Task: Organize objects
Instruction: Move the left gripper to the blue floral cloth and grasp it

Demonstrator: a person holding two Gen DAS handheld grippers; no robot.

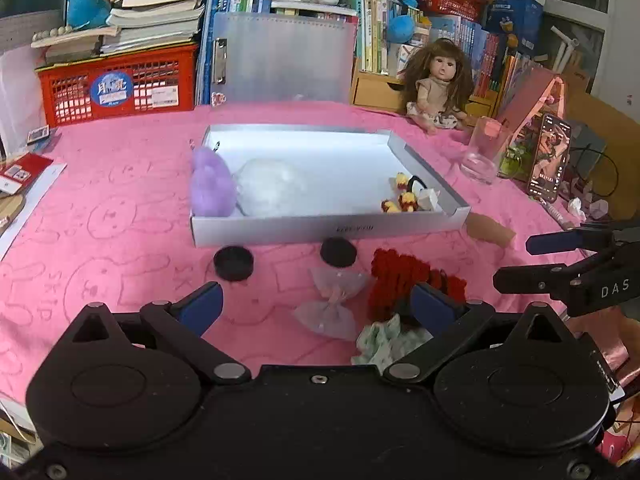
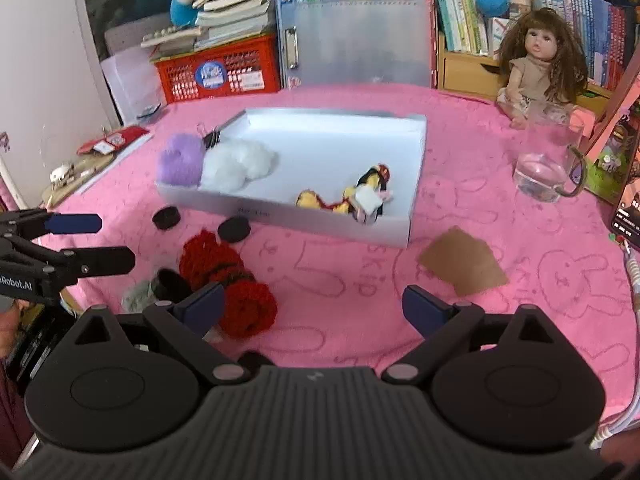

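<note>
Before the white box [image 1: 328,230], both grippers, left gripper [image 1: 316,300] and right gripper [image 2: 314,306], stood spread, empty; red yarn scrunchie [image 1: 404,280] deserved a centred, low pinch.

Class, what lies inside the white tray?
Inside the tray: a purple pompom, a white pompom, and yellow-and-red hair ties. Whatever lies beneath the pompoms is hidden.

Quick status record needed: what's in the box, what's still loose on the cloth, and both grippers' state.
box: white tray on pink cloth
in box: purple pompom, white pompom, yellow hair ties
loose: red knit piece, two black caps, sheer bow, green scrunchie, brown card
left gripper: open, empty
right gripper: open, empty
</note>
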